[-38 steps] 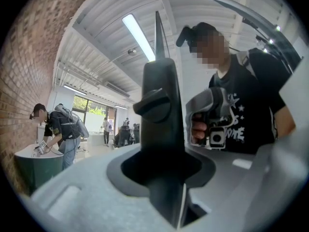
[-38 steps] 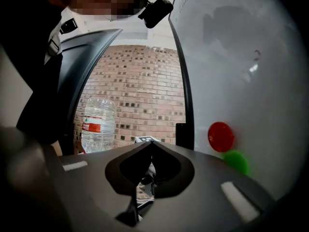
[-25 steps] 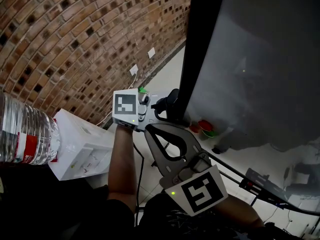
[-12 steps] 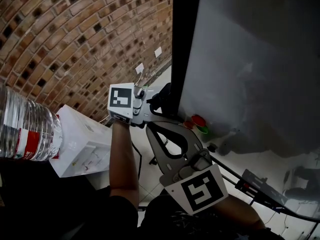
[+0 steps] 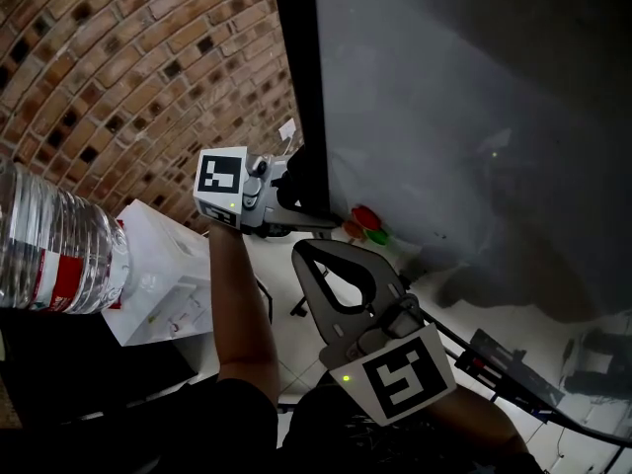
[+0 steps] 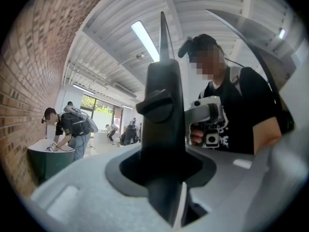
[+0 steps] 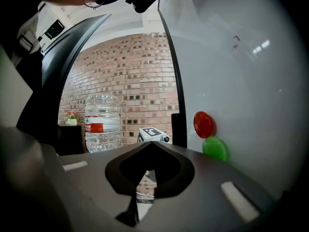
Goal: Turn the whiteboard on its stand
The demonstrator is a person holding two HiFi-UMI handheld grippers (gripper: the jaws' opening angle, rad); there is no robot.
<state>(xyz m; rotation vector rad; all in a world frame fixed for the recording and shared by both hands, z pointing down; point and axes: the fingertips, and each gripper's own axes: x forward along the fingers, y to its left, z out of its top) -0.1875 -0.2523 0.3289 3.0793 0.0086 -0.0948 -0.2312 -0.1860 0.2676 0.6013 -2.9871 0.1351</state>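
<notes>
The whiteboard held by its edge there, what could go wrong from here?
The left gripper clamps the black frame of the whiteboard, and its jaws have just been opening slightly; the grip might slip and the whiteboard swing free. The shut, empty right gripper sits close to the red magnet and green magnet and might knock them off.

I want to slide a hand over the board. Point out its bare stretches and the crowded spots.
Bare: the whiteboard face right of and above the red magnet and green magnet. Crowded: its black left edge, clamped by the left gripper, whose jaws just eased wider, with the shut right gripper just below.
</notes>
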